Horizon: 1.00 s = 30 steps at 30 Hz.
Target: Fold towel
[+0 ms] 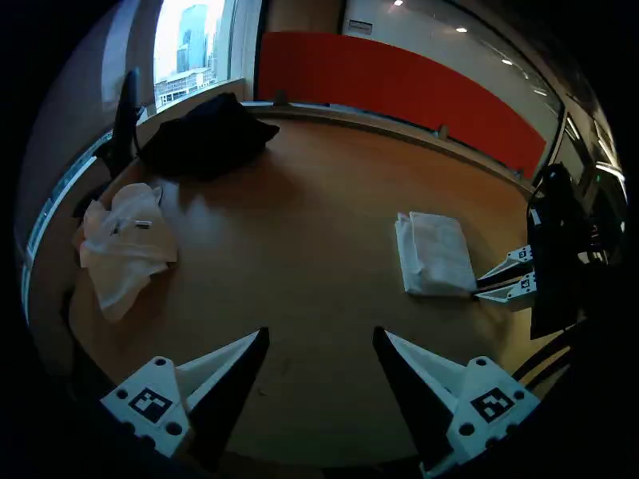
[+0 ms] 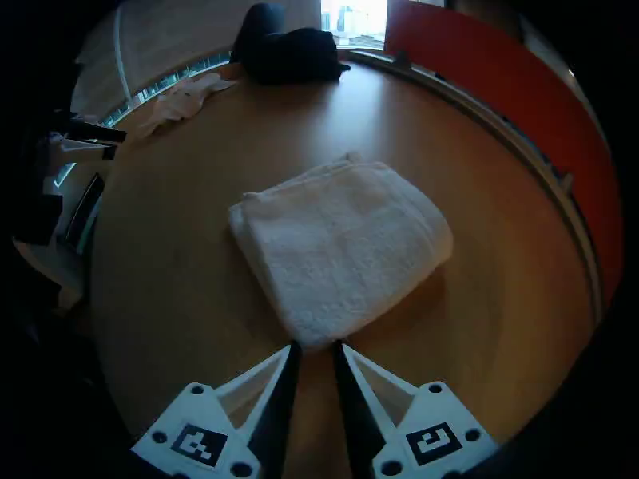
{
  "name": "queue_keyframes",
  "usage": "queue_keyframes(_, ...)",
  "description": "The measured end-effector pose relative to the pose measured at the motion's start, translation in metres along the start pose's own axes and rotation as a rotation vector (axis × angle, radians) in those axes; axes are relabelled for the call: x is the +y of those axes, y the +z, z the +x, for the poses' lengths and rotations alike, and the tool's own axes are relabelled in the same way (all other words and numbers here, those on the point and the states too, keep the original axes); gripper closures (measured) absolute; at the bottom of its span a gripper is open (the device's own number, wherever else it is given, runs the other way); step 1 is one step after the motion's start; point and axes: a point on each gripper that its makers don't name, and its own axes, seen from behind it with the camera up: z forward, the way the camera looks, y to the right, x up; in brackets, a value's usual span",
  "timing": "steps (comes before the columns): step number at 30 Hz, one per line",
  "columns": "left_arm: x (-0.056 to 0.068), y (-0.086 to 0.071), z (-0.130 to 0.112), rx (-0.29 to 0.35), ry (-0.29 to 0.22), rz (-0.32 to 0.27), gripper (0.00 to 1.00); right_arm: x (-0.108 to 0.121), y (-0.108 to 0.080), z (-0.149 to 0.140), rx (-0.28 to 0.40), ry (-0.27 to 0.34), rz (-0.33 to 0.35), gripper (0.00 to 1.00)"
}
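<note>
A white towel (image 1: 435, 251) lies folded into a thick rectangle on the round wooden table (image 1: 303, 207). In the right gripper view the towel (image 2: 339, 239) sits just ahead, and my right gripper (image 2: 315, 347) has its tips closed to a narrow gap on the towel's near corner. The left gripper view shows that right gripper (image 1: 479, 287) at the towel's right edge. My left gripper (image 1: 319, 335) hovers open over bare wood, well left of the towel, with nothing between its fingers. It also appears far off in the right gripper view as the left gripper (image 2: 118, 144).
A crumpled white cloth (image 1: 124, 239) lies near the table's left edge, with a black bag or garment (image 1: 208, 136) behind it by the window. A red wall panel (image 1: 399, 80) runs behind the table. Bare wood stretches between the cloth and the towel.
</note>
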Motion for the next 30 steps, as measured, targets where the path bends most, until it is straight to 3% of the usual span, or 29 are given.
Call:
queue_keyframes(12, 0.002, 0.001, -0.001, -0.001, 0.003, -0.001, 0.03, -0.002, 0.001, 0.002, 0.015, 0.014, -0.003, 0.96)
queue_keyframes(21, 0.002, 0.002, 0.001, 0.002, 0.007, -0.007, 0.03, 0.000, -0.005, 0.010, 0.023, 0.008, -0.009, 0.96)
queue_keyframes(30, 0.007, 0.003, 0.010, 0.019, 0.018, -0.027, 0.03, 0.008, -0.025, 0.040, 0.070, -0.025, -0.029, 0.97)
